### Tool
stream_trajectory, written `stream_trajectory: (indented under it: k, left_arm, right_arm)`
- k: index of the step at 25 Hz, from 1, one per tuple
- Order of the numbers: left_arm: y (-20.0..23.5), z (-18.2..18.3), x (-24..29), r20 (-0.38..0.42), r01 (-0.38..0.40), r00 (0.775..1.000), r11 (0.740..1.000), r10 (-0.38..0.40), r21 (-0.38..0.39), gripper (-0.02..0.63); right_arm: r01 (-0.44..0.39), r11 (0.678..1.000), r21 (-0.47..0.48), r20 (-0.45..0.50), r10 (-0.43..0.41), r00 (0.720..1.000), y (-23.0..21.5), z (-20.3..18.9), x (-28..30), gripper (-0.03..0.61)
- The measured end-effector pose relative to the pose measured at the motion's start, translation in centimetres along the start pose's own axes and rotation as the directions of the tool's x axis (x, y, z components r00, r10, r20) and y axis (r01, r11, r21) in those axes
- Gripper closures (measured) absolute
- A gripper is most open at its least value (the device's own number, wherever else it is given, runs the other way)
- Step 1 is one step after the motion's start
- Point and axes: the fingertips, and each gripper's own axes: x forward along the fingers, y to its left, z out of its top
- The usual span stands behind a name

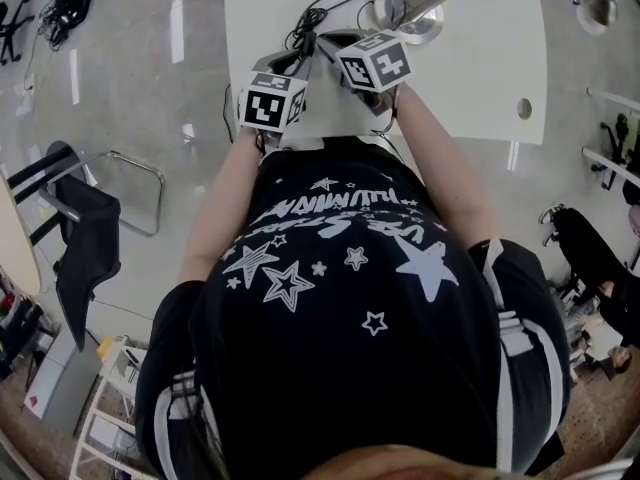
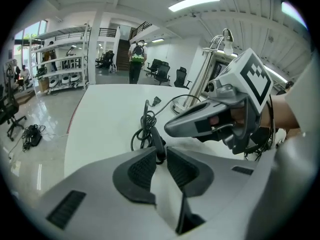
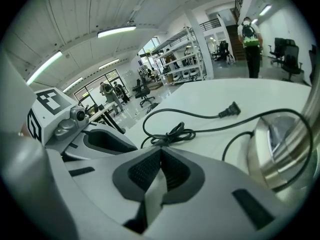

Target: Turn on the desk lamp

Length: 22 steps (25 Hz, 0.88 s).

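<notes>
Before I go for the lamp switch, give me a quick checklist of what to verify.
1. Plug in a socket: not ok, it lies loose on the table.
2. Left hand-held gripper free: not ok, it looks closed on the power cord.
3. Right hand-held gripper free: ok, jaws together, empty.
4. Desk lamp standing on its base: ok.
5. Switch located: cannot tell.

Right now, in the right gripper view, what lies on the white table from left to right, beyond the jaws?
Bundled power cord → the cord's plug → the desk lamp's chrome base.
</notes>
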Motion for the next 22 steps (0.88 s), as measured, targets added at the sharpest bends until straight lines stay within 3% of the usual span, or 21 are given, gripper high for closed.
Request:
stream_trajectory:
  k: [8, 13, 17, 22]
  left_arm:
    - [-0.5, 0.1, -3.8, 0.057, 0.032, 0.998, 0.999, -0.032, 0.003, 0.540]
    - [0.0, -0.2, -6.3, 0.098, 0.037, 0.994, 0.999, -0.039, 0.017, 0.540]
    - [0.3, -1.7, -7.6, 0.114, 0.053, 0.992, 0.998, -0.056, 0.033, 0.540]
    - [-1.3, -3.9, -12.2, 0.149, 0.095, 0.984, 0.994, -0.101, 0.052, 0.541]
  right_arm:
    - [0.097, 0.994, 0.053, 0.069, -0.101, 0.993, 1.7, 0.4, -3.1, 0.572]
    - [0.116, 0.990, 0.086, 0.114, -0.125, 0.986, 3.2, -0.8, -3.5, 0.574]
    - [0.137, 0.985, 0.109, 0.157, -0.153, 0.976, 4.3, -2.1, -3.2, 0.574]
    - [0.178, 0.975, 0.133, 0.197, -0.202, 0.960, 8.7, -3.8, -5.2, 0.574]
